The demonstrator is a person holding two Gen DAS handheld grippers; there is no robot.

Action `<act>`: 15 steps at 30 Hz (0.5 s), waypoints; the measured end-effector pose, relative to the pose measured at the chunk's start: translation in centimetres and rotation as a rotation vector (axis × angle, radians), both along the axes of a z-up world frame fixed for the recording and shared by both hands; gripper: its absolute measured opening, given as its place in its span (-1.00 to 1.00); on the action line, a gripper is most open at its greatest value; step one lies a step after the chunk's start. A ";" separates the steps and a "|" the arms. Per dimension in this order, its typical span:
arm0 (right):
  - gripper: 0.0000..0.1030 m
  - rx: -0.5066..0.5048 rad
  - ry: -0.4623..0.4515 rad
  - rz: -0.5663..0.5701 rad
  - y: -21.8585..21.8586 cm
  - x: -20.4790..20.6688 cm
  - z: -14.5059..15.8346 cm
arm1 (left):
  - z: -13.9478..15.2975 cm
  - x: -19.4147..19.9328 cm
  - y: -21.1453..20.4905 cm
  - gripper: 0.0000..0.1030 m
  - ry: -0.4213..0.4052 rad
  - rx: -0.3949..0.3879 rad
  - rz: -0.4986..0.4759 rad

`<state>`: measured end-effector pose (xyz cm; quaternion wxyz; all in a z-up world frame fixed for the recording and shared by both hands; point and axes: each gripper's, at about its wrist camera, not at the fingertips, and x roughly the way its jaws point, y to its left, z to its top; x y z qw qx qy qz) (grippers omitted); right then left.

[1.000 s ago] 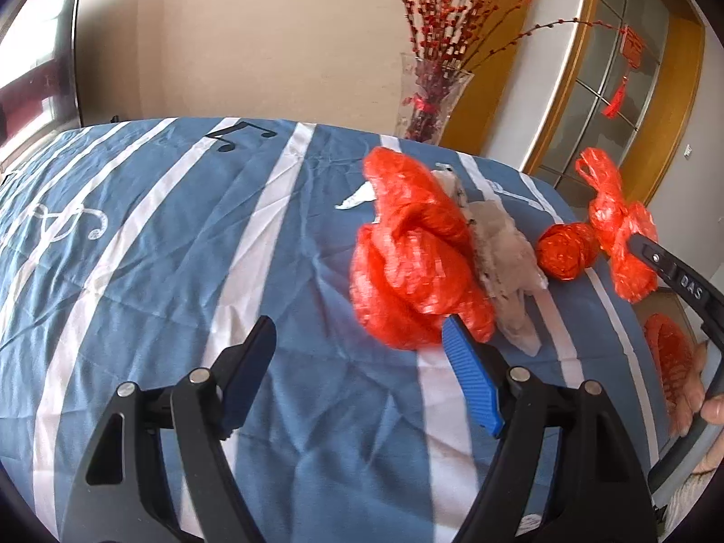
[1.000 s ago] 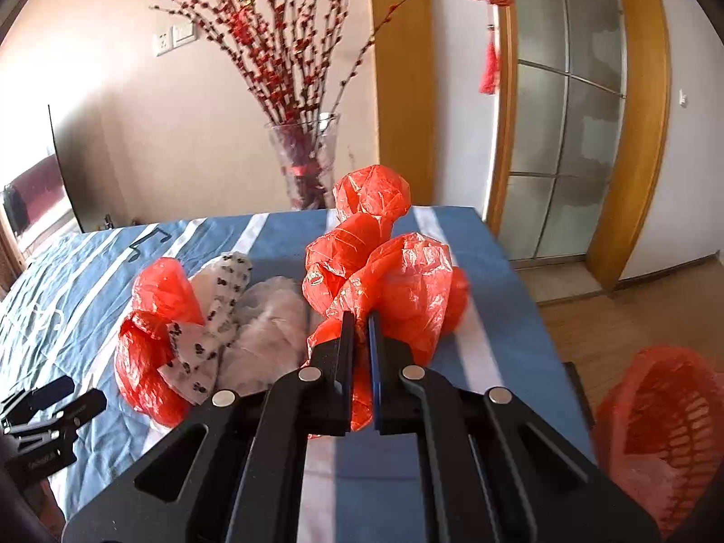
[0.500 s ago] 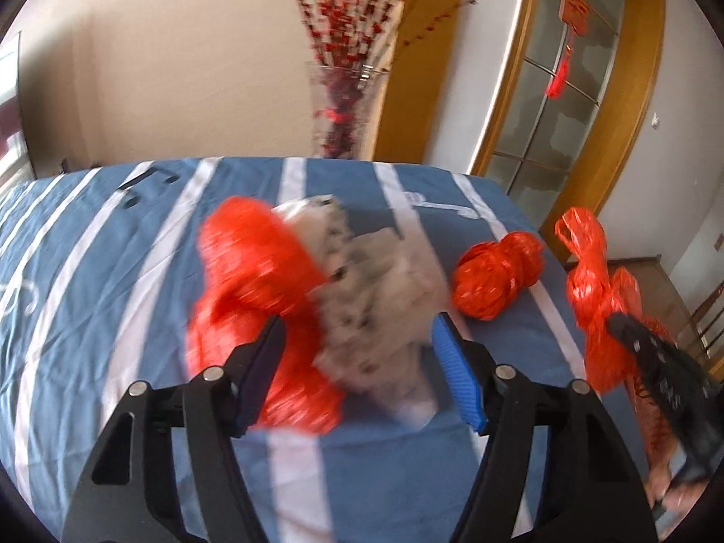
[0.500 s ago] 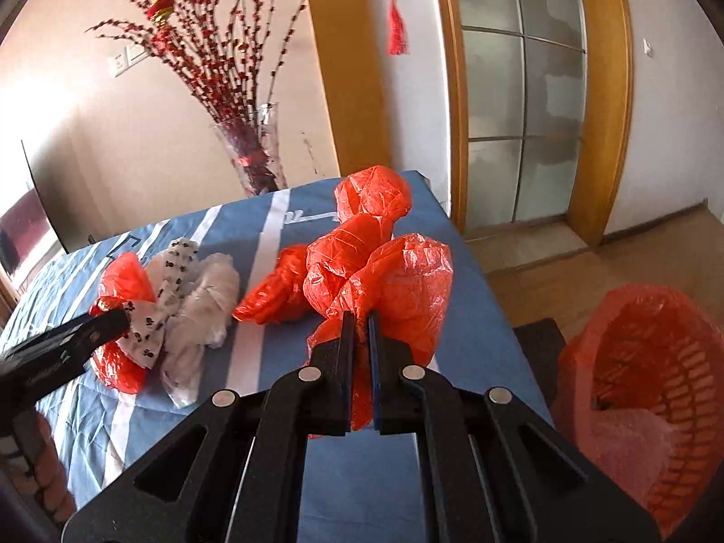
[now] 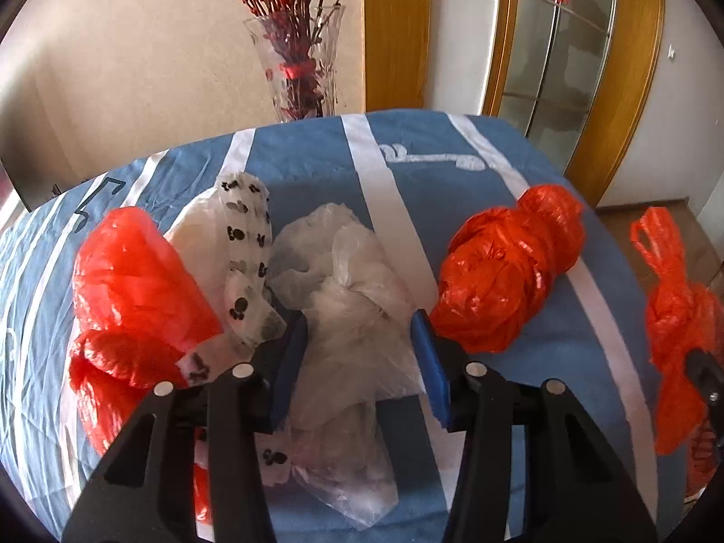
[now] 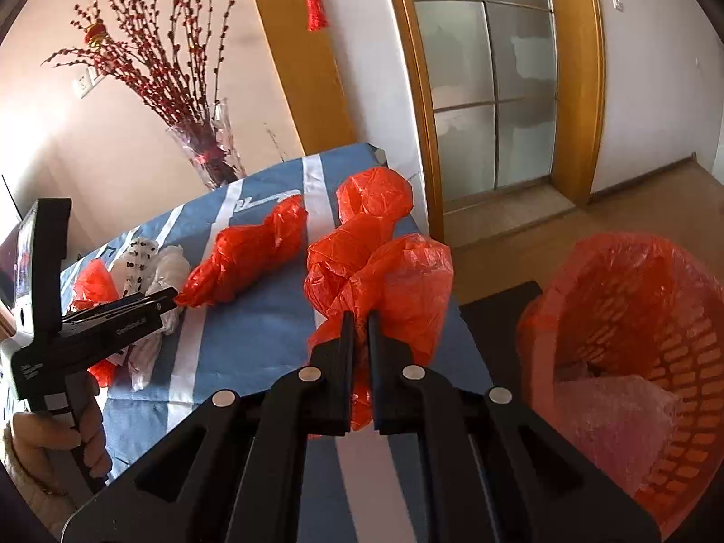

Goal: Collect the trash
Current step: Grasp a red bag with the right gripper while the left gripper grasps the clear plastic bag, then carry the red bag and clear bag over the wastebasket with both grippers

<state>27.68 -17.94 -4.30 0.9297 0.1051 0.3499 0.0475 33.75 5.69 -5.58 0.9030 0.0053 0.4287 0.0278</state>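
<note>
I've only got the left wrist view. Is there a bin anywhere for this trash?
Observer: Yes, a red basket stands on the floor just past the table's end, at the right of the right wrist view.
Operator: Anything in it?
Observer: A wad of pink bubble wrap lies inside.
Operator: I only see the tip of the right hand-held gripper. Has it got a proper grip?
Observer: Its jaws are shut on a red bag, which bunches up above the fingertips.
</note>
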 end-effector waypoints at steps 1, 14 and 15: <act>-0.88 0.004 0.003 -0.001 -0.2 -0.1 -0.1 | -0.1 -0.1 -0.1 -0.13 0.001 0.007 -0.001; -0.88 0.020 0.000 -0.011 -0.8 -1.2 0.2 | 1.0 -2.4 -1.4 -0.73 -0.070 0.004 -0.069; -0.88 0.022 -0.003 -0.013 -1.0 -1.3 0.2 | 1.3 -2.6 -1.3 -0.73 -0.079 -0.004 -0.073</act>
